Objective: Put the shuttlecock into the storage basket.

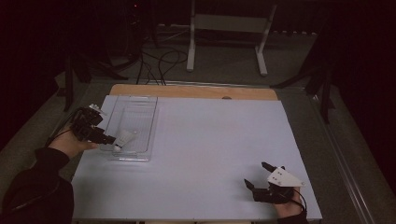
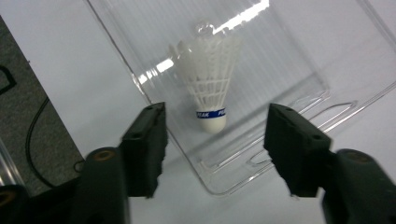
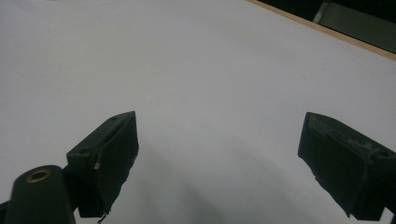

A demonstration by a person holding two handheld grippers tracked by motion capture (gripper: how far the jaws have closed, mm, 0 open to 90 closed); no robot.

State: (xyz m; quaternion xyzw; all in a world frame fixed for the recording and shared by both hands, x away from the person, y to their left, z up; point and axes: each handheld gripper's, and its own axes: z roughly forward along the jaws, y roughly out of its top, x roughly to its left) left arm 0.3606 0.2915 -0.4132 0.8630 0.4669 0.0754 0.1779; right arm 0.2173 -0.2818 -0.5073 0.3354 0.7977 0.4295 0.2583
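A white shuttlecock (image 1: 123, 139) with a blue band lies inside a clear plastic tray (image 1: 140, 112) at the table's left, cork end towards my left gripper (image 1: 109, 139). In the left gripper view the shuttlecock (image 2: 210, 84) rests on the tray's floor (image 2: 289, 56), just past the jaws of the left gripper (image 2: 215, 111). Those jaws stand apart, and their pads touch nothing. My right gripper (image 1: 256, 173) sits at the near right of the table. In its own view the right gripper (image 3: 219, 119) is wide open over bare white surface.
The table is covered with a white sheet (image 1: 210, 140), and a wooden edge (image 1: 196, 91) shows at the far side. Beyond it a white stand (image 1: 226, 28) and cables (image 1: 159, 65) lie on the floor. Dark stand legs flank the table.
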